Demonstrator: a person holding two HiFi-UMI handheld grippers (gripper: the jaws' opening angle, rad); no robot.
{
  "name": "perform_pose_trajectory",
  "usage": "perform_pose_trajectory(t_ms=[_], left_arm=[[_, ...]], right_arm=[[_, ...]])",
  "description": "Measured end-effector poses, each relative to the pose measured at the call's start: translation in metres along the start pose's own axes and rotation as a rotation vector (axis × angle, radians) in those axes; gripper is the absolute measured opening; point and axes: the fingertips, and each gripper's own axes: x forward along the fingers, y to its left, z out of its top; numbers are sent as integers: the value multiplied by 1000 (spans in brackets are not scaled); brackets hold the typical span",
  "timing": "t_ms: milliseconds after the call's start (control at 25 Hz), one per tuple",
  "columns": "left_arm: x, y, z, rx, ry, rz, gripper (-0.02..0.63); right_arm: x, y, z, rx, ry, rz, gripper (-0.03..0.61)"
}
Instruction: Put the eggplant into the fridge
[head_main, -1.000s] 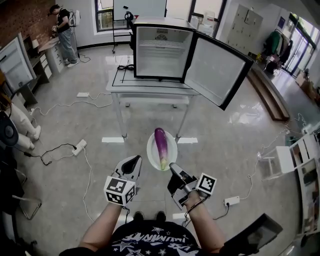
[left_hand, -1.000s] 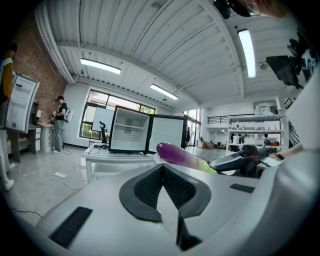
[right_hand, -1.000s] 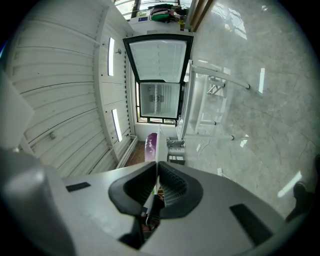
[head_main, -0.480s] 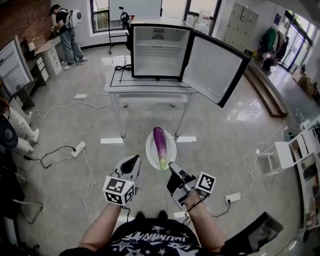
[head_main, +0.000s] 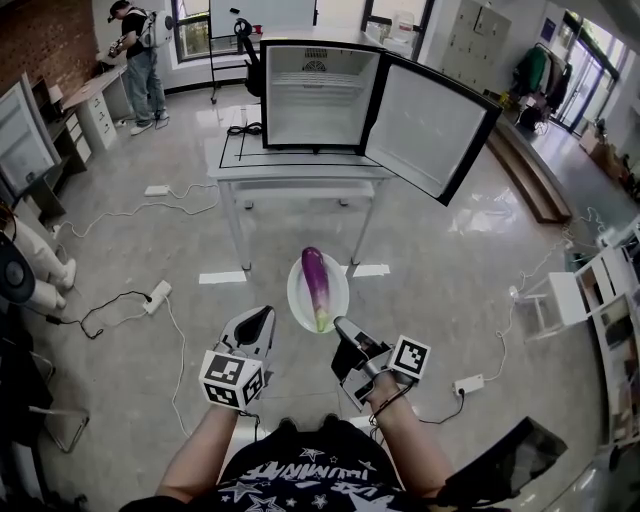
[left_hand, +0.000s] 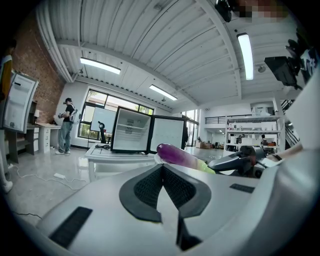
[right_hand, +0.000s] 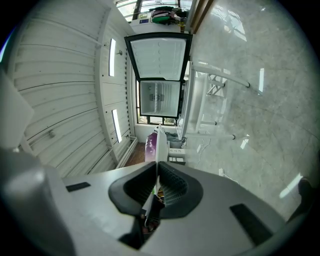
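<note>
Purple glossy eggplant (head_main: 317, 286) with a pale green stem end lies lengthwise on a round white plate (head_main: 295, 300), stem end toward the person, dark tip toward the fridge. Plate is up in the air over the floor, in front of the table and not in the fridge. Right gripper (head_main: 341, 326) is clamped on the plate's near rim: in the right gripper view the thin white plate edge (right_hand: 156, 150) runs straight between the pads of the right gripper (right_hand: 156, 169), with the eggplant (right_hand: 150, 145) just past it. Left gripper (head_main: 262, 318) sits beside the plate on its left, not touching it; in the left gripper view its pads (left_hand: 150, 187) are pressed together with nothing between them, and the eggplant (left_hand: 180, 155) shows beyond the tips. Small black-framed fridge (head_main: 315, 95) with a white interior stands on a white rectangular table (head_main: 300, 172), with its door (head_main: 430, 125) swung wide open to the right in the head view. Grey glossy floor (head_main: 450, 290) carries white power strips (head_main: 157, 294) and loose cables. A person (head_main: 142, 55) stands at a desk far left, well apart.
</note>
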Motion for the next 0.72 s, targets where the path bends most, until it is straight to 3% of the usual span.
perform_pose_trajectory(t_ms=[400,720], left_arm=[[-14,20,-16,-18,21,5,9],[16,33,-4,-14,5,43,9]], right_arm=[[12,-8,-17,9,2,-19,21],[35,-12,16,16,23,-3,21]])
